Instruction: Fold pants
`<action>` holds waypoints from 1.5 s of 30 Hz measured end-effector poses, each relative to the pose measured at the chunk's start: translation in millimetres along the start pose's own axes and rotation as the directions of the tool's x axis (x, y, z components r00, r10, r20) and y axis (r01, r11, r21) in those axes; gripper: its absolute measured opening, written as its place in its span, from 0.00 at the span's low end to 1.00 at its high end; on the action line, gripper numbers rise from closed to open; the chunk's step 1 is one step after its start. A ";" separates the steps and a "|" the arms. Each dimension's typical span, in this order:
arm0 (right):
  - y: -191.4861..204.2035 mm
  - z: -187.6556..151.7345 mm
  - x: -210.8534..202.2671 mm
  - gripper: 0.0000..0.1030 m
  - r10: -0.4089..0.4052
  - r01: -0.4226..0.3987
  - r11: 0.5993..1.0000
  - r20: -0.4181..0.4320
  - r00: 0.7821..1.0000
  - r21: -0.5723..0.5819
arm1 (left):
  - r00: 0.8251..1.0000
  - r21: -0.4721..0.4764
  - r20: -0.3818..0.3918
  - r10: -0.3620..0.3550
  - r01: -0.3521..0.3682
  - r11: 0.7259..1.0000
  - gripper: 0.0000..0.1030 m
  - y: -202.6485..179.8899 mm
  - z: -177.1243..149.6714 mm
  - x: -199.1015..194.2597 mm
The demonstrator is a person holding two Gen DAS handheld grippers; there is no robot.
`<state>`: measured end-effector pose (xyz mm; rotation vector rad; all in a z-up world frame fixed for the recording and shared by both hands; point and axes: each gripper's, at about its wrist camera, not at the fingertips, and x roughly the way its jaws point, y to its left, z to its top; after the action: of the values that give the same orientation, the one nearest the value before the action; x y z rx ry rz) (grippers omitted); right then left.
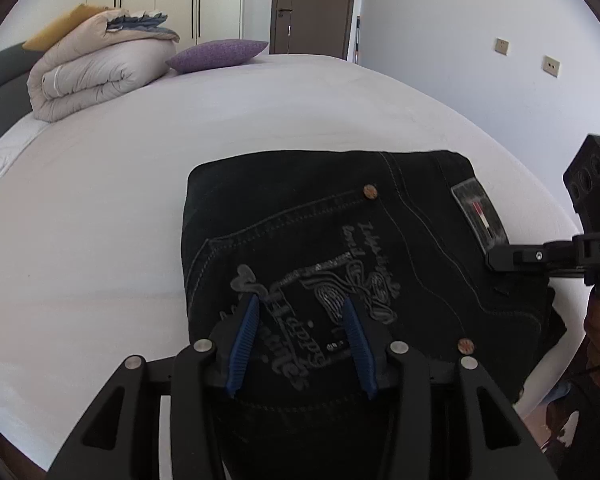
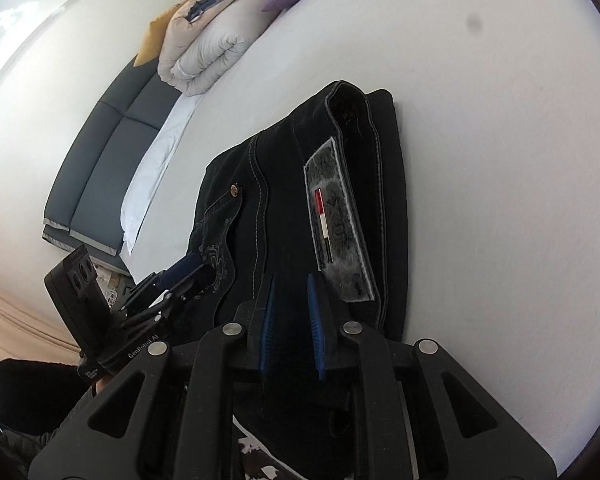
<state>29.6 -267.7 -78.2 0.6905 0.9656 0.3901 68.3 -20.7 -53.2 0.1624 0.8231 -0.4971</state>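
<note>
Currently I see the black jeans [image 1: 340,248] folded into a compact block on the white bed [image 1: 100,220], near its near-right edge. The top face shows a back pocket with grey embroidered lettering [image 1: 300,320], two copper rivets, pale contrast stitching and a grey waistband patch [image 2: 338,224] with a red-and-white stripe.

My left gripper [image 1: 302,312] hangs over the pocket embroidery, blue pads [image 1: 244,340] apart with nothing clamped between them: released. My right gripper [image 2: 291,292] sits over the waistband end, pads nearly together but with a narrow gap; I cannot tell whether any cloth is pinched.

Edges: the bundle's far and left sides lie on open sheet, with wide bare mattress to the left and far. A rolled beige duvet [image 1: 96,76] and a purple pillow [image 1: 220,54] sit well apart at the far-left end.

View differences: the left wrist view alone shows the door, wardrobe and wall sockets, plus the right gripper entering from the right. The right wrist view alone shows the dark headboard [image 2: 104,168], the stacked waistband layers at the far end, and the left gripper from the side.
</note>
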 end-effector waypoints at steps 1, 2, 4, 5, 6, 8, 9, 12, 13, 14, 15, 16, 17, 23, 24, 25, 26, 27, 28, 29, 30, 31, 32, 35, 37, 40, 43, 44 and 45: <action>0.2 -4.5 -2.9 0.14 0.008 -0.008 1.000 0.009 1.000 -0.014 | 1.000 0.006 0.003 0.008 -0.008 1.000 0.46 -2.7 -4.8 -5.2; 0.5 -6.0 -5.3 0.14 0.014 -0.013 1.000 0.018 1.000 -0.025 | 1.000 0.004 0.004 0.009 -0.009 1.000 0.46 -3.7 -8.3 -8.1; 1.4 -13.0 -15.1 0.14 0.014 -0.013 0.999 0.035 0.999 -0.036 | 1.000 -0.010 -0.001 0.003 -0.003 1.000 0.46 -3.4 -12.3 -10.7; 1.9 -16.4 -20.6 0.15 0.012 -0.010 0.999 0.041 0.999 -0.042 | 1.000 -0.017 -0.003 0.000 0.000 1.000 0.46 -2.4 -13.2 -12.1; 3.1 -19.7 -27.4 0.16 0.010 -0.008 0.999 0.050 0.999 -0.050 | 1.000 -0.022 -0.005 0.000 0.000 1.000 0.46 -2.1 -13.7 -12.7; 4.3 -22.2 -43.0 0.17 0.000 0.003 0.999 0.069 0.998 -0.045 | 1.000 -0.019 -0.011 0.004 -0.004 1.000 0.46 -2.0 -13.5 -13.9; 4.4 -21.2 -50.5 0.17 -0.003 0.006 0.999 0.084 0.996 -0.035 | 1.000 -0.020 -0.013 0.005 -0.005 1.000 0.46 -1.5 -12.6 -13.0; 2.5 -12.9 -68.6 0.42 -0.065 0.066 0.998 0.135 0.989 -0.010 | 1.000 -0.031 -0.019 0.000 -0.001 1.000 0.47 -1.5 -10.1 -15.2; 1.0 -10.3 -71.6 0.54 -0.081 0.082 0.997 0.147 0.986 0.001 | 1.000 -0.038 -0.019 -0.013 0.012 0.999 0.52 -0.9 -8.7 -17.2; -1.0 -7.3 -73.8 0.67 -0.089 0.088 0.996 0.160 0.983 0.017 | 0.999 -0.047 -0.015 -0.029 0.028 0.998 0.59 0.4 -7.9 -21.2; -4.0 -4.7 -75.0 0.67 -0.088 0.085 0.996 0.163 0.983 0.026 | 0.999 -0.061 -0.005 -0.039 0.039 0.997 0.63 2.6 -6.4 -27.8; -5.2 -1.8 -72.0 0.67 -0.080 0.076 0.997 0.150 0.985 0.031 | 0.999 -0.079 0.023 -0.043 0.045 0.996 0.71 6.9 -4.0 -37.4; -7.5 0.9 -68.2 0.67 -0.079 0.074 0.996 0.134 0.988 0.038 | 0.998 -0.094 0.048 -0.042 0.046 0.994 0.76 11.7 -2.1 -44.0; -26.5 21.5 -37.1 0.67 -0.067 0.063 0.989 0.028 0.997 0.134 | 0.995 -0.254 0.057 -0.084 0.096 0.962 0.87 67.6 11.8 -42.1; -27.2 26.4 -31.8 0.67 -0.058 0.056 0.988 0.015 0.998 0.144 | 0.994 -0.286 0.038 -0.106 0.112 0.952 0.86 76.3 12.5 -33.1; -28.1 30.1 -27.0 0.67 -0.054 0.053 0.986 0.002 0.999 0.159 | 0.992 -0.316 0.011 -0.127 0.124 0.941 0.85 84.0 12.3 -22.8; -28.0 34.6 -20.2 0.67 -0.047 0.050 0.985 -0.018 0.999 0.167 | 0.988 -0.342 -0.021 -0.150 0.134 0.930 0.85 89.1 12.9 -11.3; -26.9 38.5 -13.6 0.67 -0.040 0.046 0.985 -0.038 0.998 0.165 | 0.981 -0.361 -0.048 -0.188 0.159 0.919 0.85 91.3 13.7 0.2; -26.2 42.1 -5.7 0.65 -0.035 0.044 0.986 -0.057 0.998 0.161 | 0.970 -0.375 -0.073 -0.231 0.188 0.908 0.83 91.0 13.0 11.0; -25.7 46.0 2.7 0.65 -0.032 0.044 0.986 -0.073 0.997 0.161 | 0.962 -0.381 -0.100 -0.255 0.199 0.903 0.83 89.0 13.6 20.1; -25.2 49.2 8.1 0.63 -0.034 0.047 0.986 -0.081 0.996 0.161 | 0.959 -0.373 -0.124 -0.254 0.192 0.908 0.83 85.8 15.3 26.7; -24.6 52.3 13.9 0.61 -0.032 0.046 0.986 -0.087 0.996 0.158 | 0.959 -0.348 -0.142 -0.247 0.186 0.919 0.83 79.5 17.9 31.3; -24.7 54.7 18.7 0.52 -0.028 0.043 0.986 -0.096 0.995 0.159 | 0.956 -0.332 -0.151 -0.250 0.189 0.924 0.83 75.3 20.9 34.0; -28.5 56.3 30.6 0.28 -0.035 0.053 0.984 -0.110 0.993 0.171 | 0.945 -0.318 -0.171 -0.278 0.214 0.924 0.69 64.6 28.2 40.2; -26.3 55.0 32.6 0.23 -0.042 0.056 0.987 -0.097 0.994 0.148 | 0.947 -0.312 -0.179 -0.268 0.204 0.928 0.59 59.4 30.5 42.8; -11.9 49.5 27.7 0.18 -0.074 0.081 0.992 -0.064 0.995 0.099 | 0.952 -0.330 -0.162 -0.258 0.194 0.924 0.29 57.0 33.6 38.9; 13.3 52.3 18.4 0.16 -0.096 0.096 0.995 -0.024 0.995 0.013 | 0.954 -0.348 -0.120 -0.274 0.218 0.912 0.20 55.7 43.0 23.2; 19.9 55.2 11.6 0.15 -0.088 0.088 0.996 -0.014 0.996 -0.001 | 0.956 -0.342 -0.104 -0.275 0.225 0.913 0.20 52.6 48.5 18.2; 25.9 59.3 7.2 0.15 -0.079 0.079 0.997 -0.001 0.997 -0.015 | 0.958 -0.332 -0.087 -0.273 0.231 0.915 0.20 49.4 55.4 13.4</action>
<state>83.8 -266.0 -42.0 0.6368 0.9877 0.3276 136.5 -0.5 -28.2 -0.2168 1.0502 -0.5926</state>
